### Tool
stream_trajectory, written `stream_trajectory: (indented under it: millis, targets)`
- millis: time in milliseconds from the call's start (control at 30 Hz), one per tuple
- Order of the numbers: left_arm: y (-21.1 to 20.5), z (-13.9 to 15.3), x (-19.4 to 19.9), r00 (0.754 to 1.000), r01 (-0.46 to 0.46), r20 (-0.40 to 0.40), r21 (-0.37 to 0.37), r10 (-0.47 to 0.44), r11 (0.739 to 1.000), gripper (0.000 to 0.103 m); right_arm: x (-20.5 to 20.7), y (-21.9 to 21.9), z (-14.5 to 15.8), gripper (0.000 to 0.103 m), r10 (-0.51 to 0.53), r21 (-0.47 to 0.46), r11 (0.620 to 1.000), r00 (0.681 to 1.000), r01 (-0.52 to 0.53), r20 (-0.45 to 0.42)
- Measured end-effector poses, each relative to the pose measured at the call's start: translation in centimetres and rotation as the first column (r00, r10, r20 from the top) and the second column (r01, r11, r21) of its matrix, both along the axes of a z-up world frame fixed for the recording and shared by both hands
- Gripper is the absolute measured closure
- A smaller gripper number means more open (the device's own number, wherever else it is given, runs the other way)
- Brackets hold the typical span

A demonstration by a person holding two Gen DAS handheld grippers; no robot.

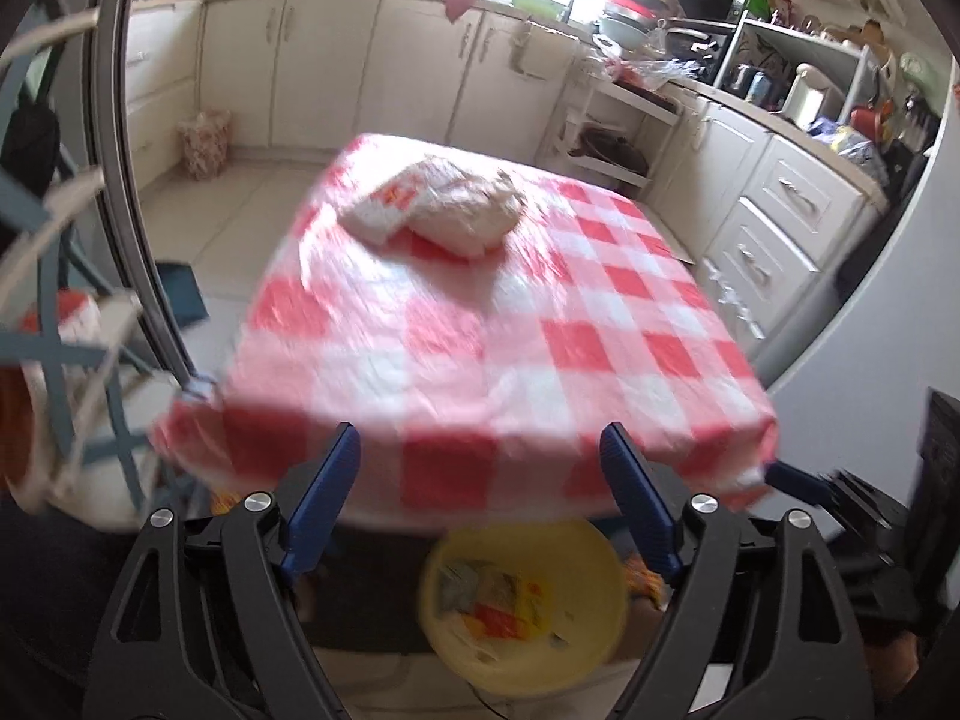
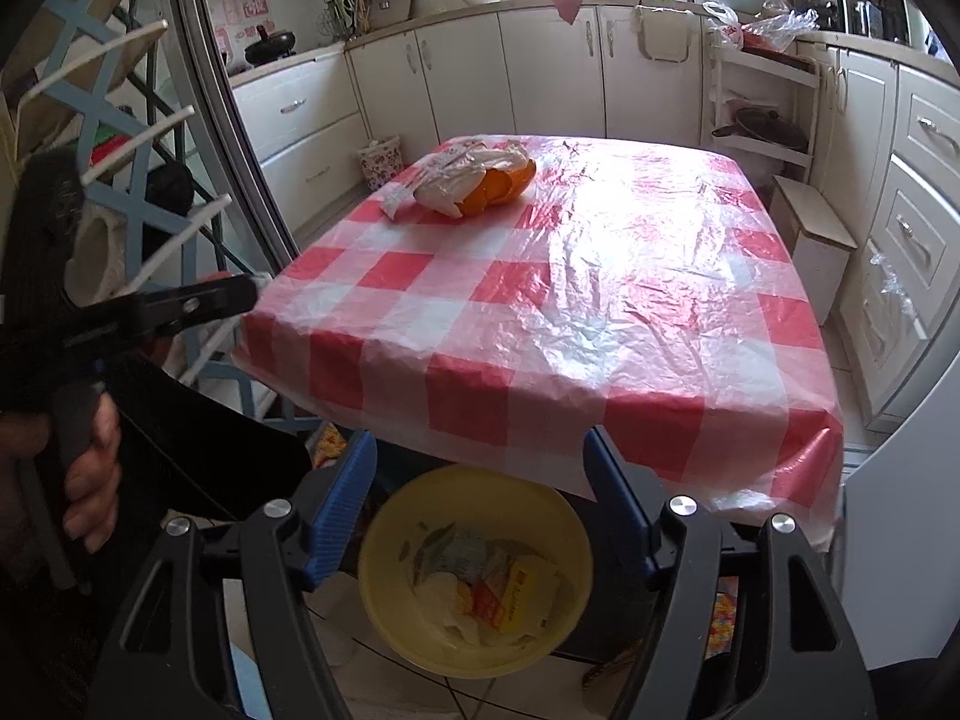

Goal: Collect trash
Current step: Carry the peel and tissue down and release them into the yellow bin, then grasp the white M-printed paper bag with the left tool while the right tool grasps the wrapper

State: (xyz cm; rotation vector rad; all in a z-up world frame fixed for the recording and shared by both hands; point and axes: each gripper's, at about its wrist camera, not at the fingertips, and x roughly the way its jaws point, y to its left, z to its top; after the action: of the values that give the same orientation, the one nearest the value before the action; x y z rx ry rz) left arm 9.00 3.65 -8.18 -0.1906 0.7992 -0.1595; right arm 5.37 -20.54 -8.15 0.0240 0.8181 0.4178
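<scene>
- Nearest, both the left gripper (image 1: 480, 438) and right gripper (image 2: 480, 450) have jaws apart, empty, above a yellow bin (image 2: 384, 546) holding wrappers (image 2: 510, 594).
- Beyond, a red-checked tablecloth (image 2: 600, 312) carries a crumpled bag (image 2: 462, 177) near its far edge.
- Farthest, white cabinets (image 2: 540, 72) line the kitchen.

tablecloth (image 2: 600, 300): red-white checked, on table | cabinets (image 2: 540, 72): white | floor basket (image 2: 379, 159): floral

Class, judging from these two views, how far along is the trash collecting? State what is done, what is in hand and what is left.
Done: wrappers lie in the yellow bin below the table edge. In hand: nothing; the left tool and right tool are open and empty. Left: a bag with orange peel on the far side of the table.
</scene>
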Motion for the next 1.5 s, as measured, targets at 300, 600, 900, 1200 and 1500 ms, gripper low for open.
stream_trajectory:
  millis: [300, 600, 900, 1200, 1500]
  targets:
    - [1.3, -0.4, 10.7, 0.996, -0.066, -0.054, 0.163, 0.076, 0.984, 0.024, 7.4, -0.2, 1.5, 0.032, -0.005, 0.185, 0.983, 0.999, 0.013, -0.043]
    - [0.6, -2.9, 17.3, 0.992, -0.027, -0.107, 0.314, 0.063, 0.949, 0.024, 17.2, 1.8, -0.1, 0.032, 0.018, 0.348, 0.937, 0.987, 0.039, -0.161]
    - [-0.5, -4.8, 22.0, 0.99, 0.012, -0.133, 0.404, 0.046, 0.915, 0.024, 23.4, 3.9, -2.4, 0.041, 0.063, 0.395, 0.918, 0.973, 0.032, -0.223]
    - [-0.7, -6.5, 25.8, 0.991, 0.041, -0.134, 0.471, 0.026, 0.881, 0.024, 26.5, 6.4, -3.4, 0.083, 0.131, 0.476, 0.88, 0.959, 0.004, -0.25]
    - [-1.0, -5.5, 25.2, 0.984, 0.138, -0.15, 0.337, -0.092, 0.931, 0.102, 25.0, 3.7, -0.7, 0.099, 0.123, 0.535, 0.845, 0.976, -0.008, -0.181]
